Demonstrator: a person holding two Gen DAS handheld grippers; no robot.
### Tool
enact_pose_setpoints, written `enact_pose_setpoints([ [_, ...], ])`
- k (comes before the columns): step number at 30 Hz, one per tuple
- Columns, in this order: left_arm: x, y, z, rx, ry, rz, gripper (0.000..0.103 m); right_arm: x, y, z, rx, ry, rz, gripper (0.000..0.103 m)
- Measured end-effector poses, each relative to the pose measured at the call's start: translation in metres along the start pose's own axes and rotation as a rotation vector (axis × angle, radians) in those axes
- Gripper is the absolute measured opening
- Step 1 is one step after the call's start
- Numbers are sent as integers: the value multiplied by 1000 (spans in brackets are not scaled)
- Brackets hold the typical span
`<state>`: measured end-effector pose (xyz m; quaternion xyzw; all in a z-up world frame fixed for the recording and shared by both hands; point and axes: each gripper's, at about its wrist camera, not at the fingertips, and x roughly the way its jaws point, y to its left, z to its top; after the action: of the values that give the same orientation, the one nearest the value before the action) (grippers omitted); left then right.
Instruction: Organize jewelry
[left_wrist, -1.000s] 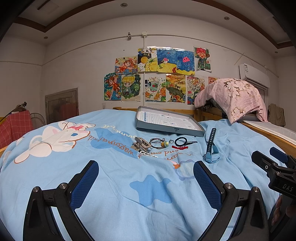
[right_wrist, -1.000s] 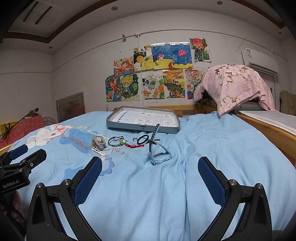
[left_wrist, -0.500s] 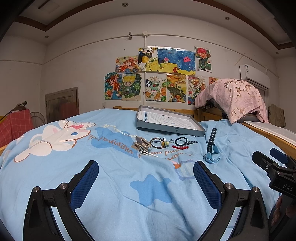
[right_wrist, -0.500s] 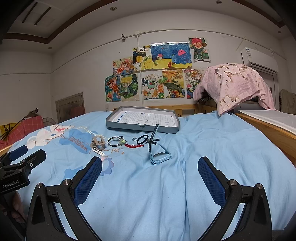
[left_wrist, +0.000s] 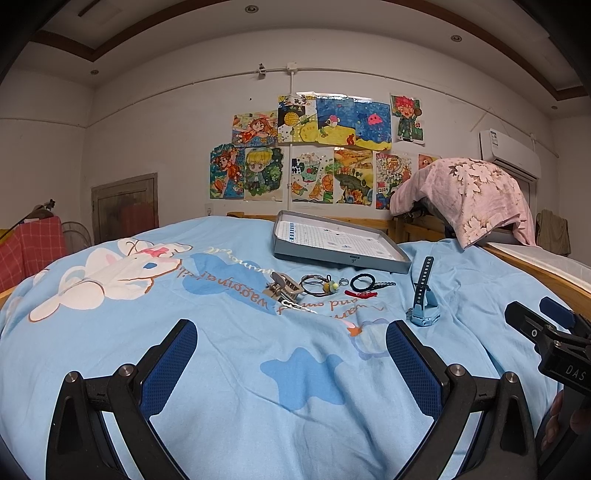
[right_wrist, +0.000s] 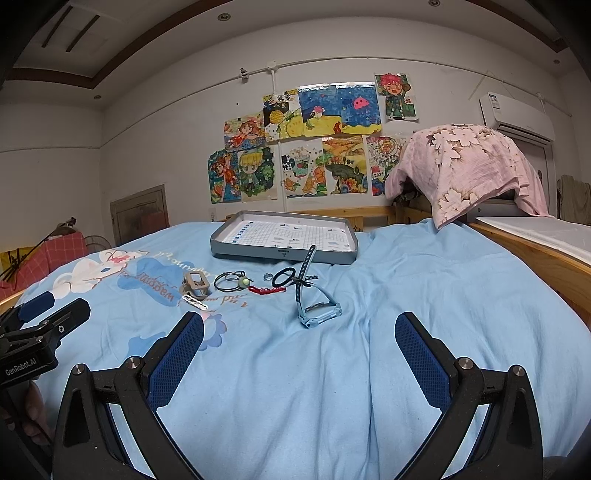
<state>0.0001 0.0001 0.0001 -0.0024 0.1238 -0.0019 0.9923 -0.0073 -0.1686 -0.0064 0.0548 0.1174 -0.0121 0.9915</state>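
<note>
A grey tray (left_wrist: 343, 260) (right_wrist: 284, 254) with a gridded liner lies on the blue bedspread. In front of it lie a tan hair claw (left_wrist: 282, 287) (right_wrist: 195, 283), a black hair tie with a green bead (left_wrist: 317, 285) (right_wrist: 231, 281), a small ring (left_wrist: 343, 282), a black loop (left_wrist: 363, 282) (right_wrist: 284, 277), a red clip (left_wrist: 360, 294) (right_wrist: 264, 290), a silver clip (right_wrist: 195, 302) and a light blue watch (left_wrist: 424, 295) (right_wrist: 314, 302). My left gripper (left_wrist: 291, 358) and right gripper (right_wrist: 299, 350) are open and empty, well short of the items.
A pink flowered blanket (left_wrist: 469, 195) hangs over furniture at the right beside a wooden bed rail (right_wrist: 535, 254). Drawings cover the back wall. The right gripper shows at the right edge of the left wrist view (left_wrist: 554, 343); the left at the left edge of the right wrist view (right_wrist: 33, 332).
</note>
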Motion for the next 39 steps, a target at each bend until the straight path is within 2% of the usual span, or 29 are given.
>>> enact_pose_setpoints([
  [17,3,2,1,-6,7,2,103,2,0,-3,27,11,-4,102],
  [27,11,12,-9,-14,31,9,103,0,-1,0,44,7,-15,102],
  [31,22,14,-8,-47,74,64,103,5,-14,3,112,37,31,102],
  [34,43,15,-1,-69,130,69,103,15,-24,8,128,99,87,102],
  [39,83,13,9,-38,217,26,103,41,-41,22,144,190,188,102],
])
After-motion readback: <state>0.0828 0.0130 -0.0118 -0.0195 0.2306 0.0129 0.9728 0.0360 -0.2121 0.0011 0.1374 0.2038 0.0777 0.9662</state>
